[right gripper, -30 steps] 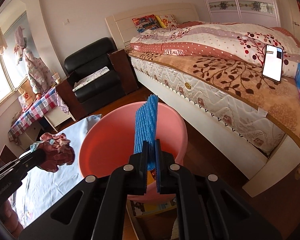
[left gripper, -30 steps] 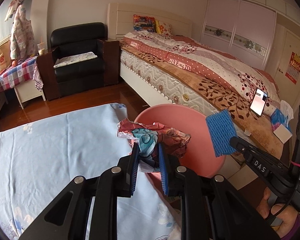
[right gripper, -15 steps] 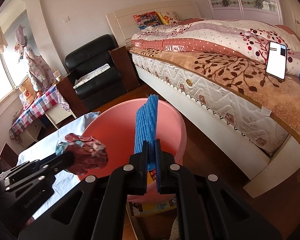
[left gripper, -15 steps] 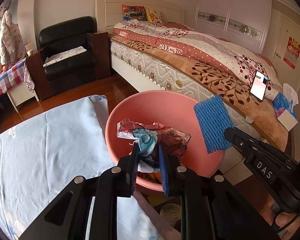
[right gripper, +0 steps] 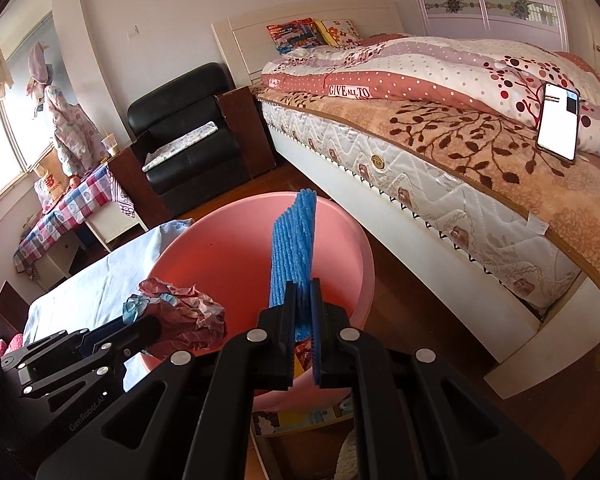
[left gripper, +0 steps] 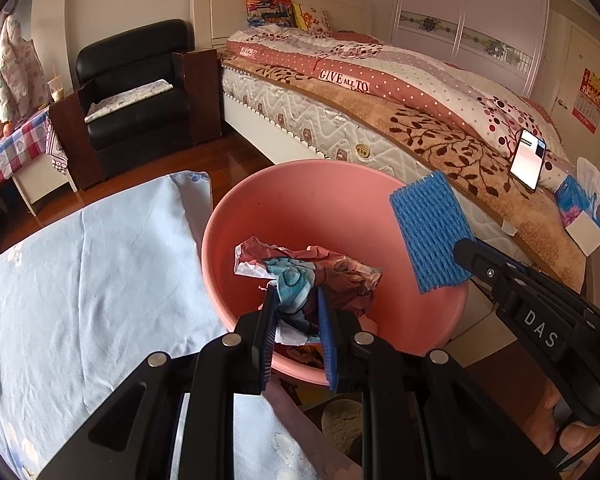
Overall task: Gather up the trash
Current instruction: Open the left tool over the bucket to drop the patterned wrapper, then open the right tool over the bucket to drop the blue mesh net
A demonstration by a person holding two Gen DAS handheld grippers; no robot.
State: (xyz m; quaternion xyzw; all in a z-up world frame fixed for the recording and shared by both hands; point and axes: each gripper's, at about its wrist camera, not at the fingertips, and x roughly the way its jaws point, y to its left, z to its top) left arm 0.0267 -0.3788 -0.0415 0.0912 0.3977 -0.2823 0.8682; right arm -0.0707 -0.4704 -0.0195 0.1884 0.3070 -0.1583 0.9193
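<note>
Now further over pink basin: left claw w/ crumpled wrapper, right claw w/ blue foam net.

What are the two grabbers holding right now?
Left gripper: closed on the crumpled wrapper, over the pink basin.
Right gripper: closed on the blue foam net.

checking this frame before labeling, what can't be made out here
- Pink basin floor: left wrist view, hidden by the crumpled wrapper and left tool.
- What the basin stands on: both views, the tool bodies cover it.
- Blue foam net face: right wrist view, seen edge-on in the right tool.
- Phone screen text: too small.
</note>
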